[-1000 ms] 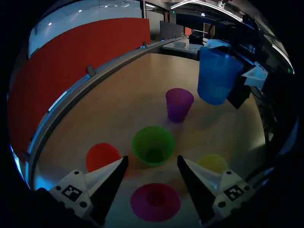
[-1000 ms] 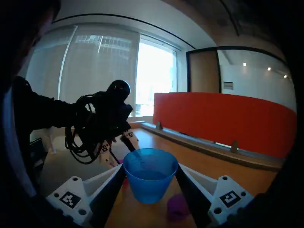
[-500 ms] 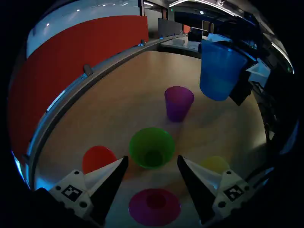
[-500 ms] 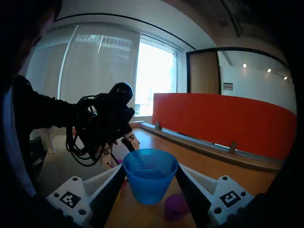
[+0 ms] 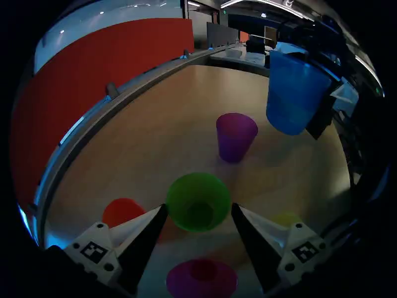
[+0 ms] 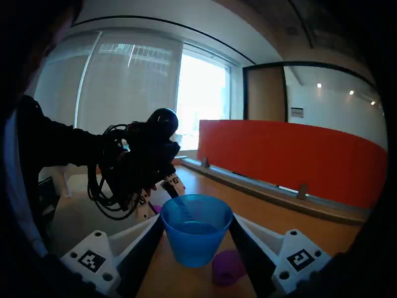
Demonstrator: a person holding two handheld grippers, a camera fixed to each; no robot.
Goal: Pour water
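Our right gripper (image 6: 196, 216) is clamped on the blue cup (image 6: 196, 251), one finger against each side of its wall just under the rim. The cup is upright and lifted clear of the table (image 6: 283, 218). It has water (image 6: 196, 229) in it, and the level sits well below the rim. In the left gripper view we see this cup hanging in the air at the upper right, above and to the right of the purple cup (image 5: 235, 136).

The purple cup stands upright on the table, apart from the others. In the right gripper view it shows just below and to the right of the blue cup's base.

Our left gripper (image 5: 198, 206) is low over the table with its fingers spread wide. The green cup (image 5: 198, 208) stands upright between the two tips. Its rim reaches nearly from one tip to the other, and we cannot tell whether they touch it. Three more cups stand around it:
- An orange cup (image 5: 119, 213) to the left, partly behind the left finger.
- A yellow cup (image 5: 285, 218) to the right, dim and partly hidden.
- A magenta cup (image 5: 201, 278) nearest us, between the fingers.

A red partition (image 5: 99, 69) runs along the far edge of the table. In the right gripper view a dark sleeve (image 6: 54, 146) reaches in from the left with looped cables (image 6: 106, 191) hanging under it, and bright windows (image 6: 203, 109) are behind.
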